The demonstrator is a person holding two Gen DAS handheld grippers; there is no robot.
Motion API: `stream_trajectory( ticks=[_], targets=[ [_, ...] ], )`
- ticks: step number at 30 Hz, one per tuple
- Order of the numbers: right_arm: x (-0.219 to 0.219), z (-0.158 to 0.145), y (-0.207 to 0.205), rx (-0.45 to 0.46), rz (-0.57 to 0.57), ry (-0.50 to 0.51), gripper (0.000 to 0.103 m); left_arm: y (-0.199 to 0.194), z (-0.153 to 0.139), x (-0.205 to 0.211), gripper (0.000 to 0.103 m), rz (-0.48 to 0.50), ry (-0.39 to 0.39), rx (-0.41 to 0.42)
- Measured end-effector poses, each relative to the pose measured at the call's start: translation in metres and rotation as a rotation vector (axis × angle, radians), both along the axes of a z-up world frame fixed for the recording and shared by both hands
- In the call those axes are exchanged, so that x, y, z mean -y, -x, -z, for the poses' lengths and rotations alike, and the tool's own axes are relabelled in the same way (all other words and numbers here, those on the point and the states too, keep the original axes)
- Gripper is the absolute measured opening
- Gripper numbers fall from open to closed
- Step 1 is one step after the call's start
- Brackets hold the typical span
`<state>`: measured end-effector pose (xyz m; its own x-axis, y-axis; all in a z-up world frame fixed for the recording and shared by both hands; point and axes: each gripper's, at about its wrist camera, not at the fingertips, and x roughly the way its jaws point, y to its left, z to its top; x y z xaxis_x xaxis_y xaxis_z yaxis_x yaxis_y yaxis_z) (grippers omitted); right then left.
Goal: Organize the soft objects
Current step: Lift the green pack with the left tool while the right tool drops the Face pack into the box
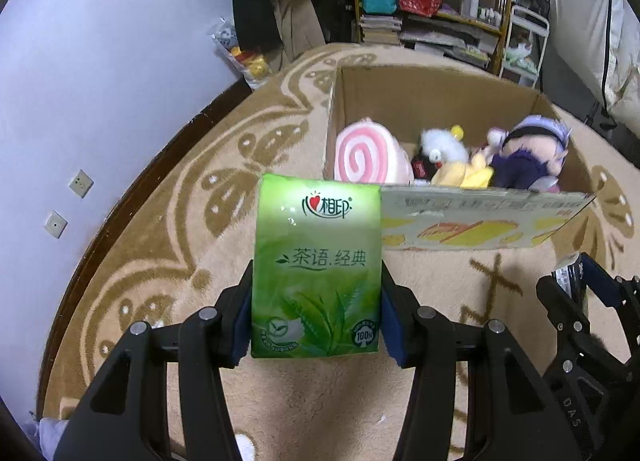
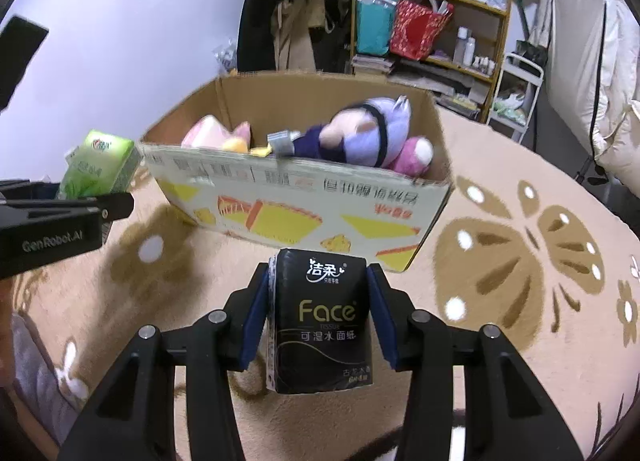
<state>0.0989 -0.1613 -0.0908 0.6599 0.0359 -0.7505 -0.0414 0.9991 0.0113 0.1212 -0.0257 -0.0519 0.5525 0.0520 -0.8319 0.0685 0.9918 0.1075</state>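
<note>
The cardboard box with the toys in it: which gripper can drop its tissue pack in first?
Probably the right gripper. Its black tissue pack faces the cardboard box front wall head-on, whereas the left gripper holds its green tissue pack off beside the box's left corner.

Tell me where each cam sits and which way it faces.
Left wrist: on the left gripper, looking along its fingers, shut on the green tissue pack, toward the cardboard box; the right gripper shows at lower right.
Right wrist: on the right gripper, holding the black tissue pack, facing the same box; the left gripper shows at left.
Shared: box, plush toys, carpet, shelf.
</note>
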Motion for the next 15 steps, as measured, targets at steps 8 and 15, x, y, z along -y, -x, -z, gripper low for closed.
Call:
stream_trajectory(
  ticks=[8,15],
  targets=[
    [-0.004,-0.04,0.006,0.12,0.017,-0.015,0.05,0.003,-0.034,-0.01,0.051,0.003,0.007,0.116],
    [-0.005,-0.065,-0.001,0.213,0.0,-0.018,0.05,-0.007,-0.043,-0.015,0.051,-0.017,0.022,0.179]
  ],
)
